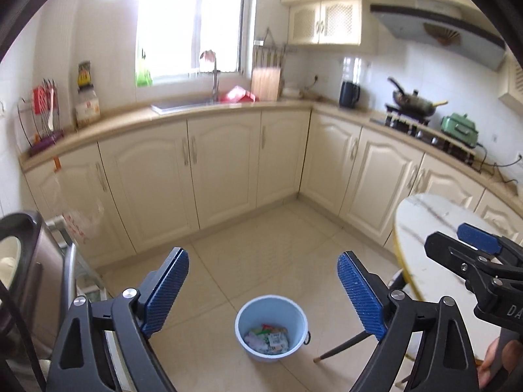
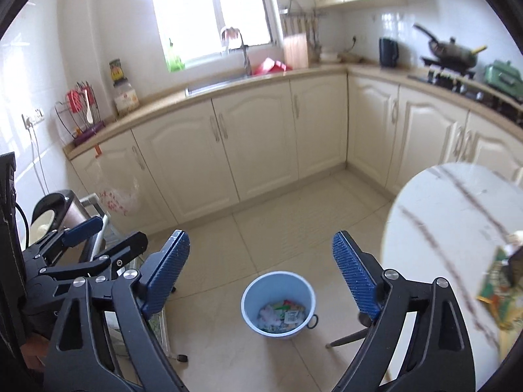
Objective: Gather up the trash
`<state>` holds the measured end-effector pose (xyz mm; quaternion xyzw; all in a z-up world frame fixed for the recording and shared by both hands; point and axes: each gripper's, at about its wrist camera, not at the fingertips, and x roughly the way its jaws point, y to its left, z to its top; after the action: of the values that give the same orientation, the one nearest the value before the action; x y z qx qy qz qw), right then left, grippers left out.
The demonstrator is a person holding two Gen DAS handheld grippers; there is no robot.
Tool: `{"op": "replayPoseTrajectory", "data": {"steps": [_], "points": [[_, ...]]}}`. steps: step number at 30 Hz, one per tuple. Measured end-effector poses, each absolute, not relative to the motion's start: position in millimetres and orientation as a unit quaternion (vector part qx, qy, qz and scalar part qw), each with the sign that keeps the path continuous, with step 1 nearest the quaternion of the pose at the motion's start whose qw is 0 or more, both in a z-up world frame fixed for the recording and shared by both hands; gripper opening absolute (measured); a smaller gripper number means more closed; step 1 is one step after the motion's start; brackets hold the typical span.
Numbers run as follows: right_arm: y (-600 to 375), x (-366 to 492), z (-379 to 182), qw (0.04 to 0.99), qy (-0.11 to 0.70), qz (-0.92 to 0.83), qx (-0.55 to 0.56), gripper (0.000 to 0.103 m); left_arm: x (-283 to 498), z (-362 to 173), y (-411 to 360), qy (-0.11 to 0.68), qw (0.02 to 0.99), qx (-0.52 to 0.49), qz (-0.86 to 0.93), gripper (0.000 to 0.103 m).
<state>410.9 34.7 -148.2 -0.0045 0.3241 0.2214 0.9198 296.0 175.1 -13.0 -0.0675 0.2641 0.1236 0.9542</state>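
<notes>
**Both grippers empty above the bin, one packet left on the table**

My left gripper (image 1: 263,290) stands wide apart with nothing between its blue pads, and my right gripper (image 2: 261,281) is just as wide and just as empty. Each hangs well above the floor, angled down toward the blue bin (image 1: 271,326), which sits on the tiles below and between the fingers in both wrist views. Wrappers and crumpled paper (image 2: 281,315) already lie in its bottom, so I judge most of the collecting done.

Further out, at my right, the round marble table (image 2: 434,228) carries a green and yellow packet (image 2: 498,290) near its edge; blur hides its detail. I take it for trash still to fetch. It looks light, thin and crinkly, likely slippery film, so I would pinch it across a flat edge or corner, with the pads closing fully, since it may slide or fold away. The bin itself looks light, stiff plastic with a small side handle (image 2: 312,321).
</notes>
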Motion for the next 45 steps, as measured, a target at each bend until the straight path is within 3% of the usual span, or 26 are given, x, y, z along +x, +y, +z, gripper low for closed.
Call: {"op": "replayPoseTrajectory", "data": {"steps": [2, 5, 11, 23, 29, 45], "points": [[19, 381, -123, 0.930, 0.301, 0.210, -0.003, 0.089, 272, 3, 144, 0.237, 0.963, -0.059, 0.117, 0.097], [-5, 338, -89, 0.945, 0.265, 0.190, -0.003, 0.100, 232, 24, 112, 0.201, 0.972, -0.046, 0.109, 0.102], [-51, 257, -31, 0.967, 0.203, 0.155, -0.005, 0.103, 171, 37, 58, 0.151, 0.984, -0.035, 0.085, 0.102], [-126, 147, 32, 0.989, 0.128, 0.080, 0.000, 0.103, -34, -4, 21, 0.059, 0.998, -0.021, 0.029, 0.102], [-145, 112, 45, 0.993, 0.100, 0.061, 0.001, 0.103, -94, -22, 13, 0.028, 0.999, -0.013, 0.014, 0.102], [-159, 106, 43, 0.994, 0.094, 0.049, 0.010, 0.103, -87, -32, 8, 0.027, 1.000, 0.000, 0.008, 0.102]]}}
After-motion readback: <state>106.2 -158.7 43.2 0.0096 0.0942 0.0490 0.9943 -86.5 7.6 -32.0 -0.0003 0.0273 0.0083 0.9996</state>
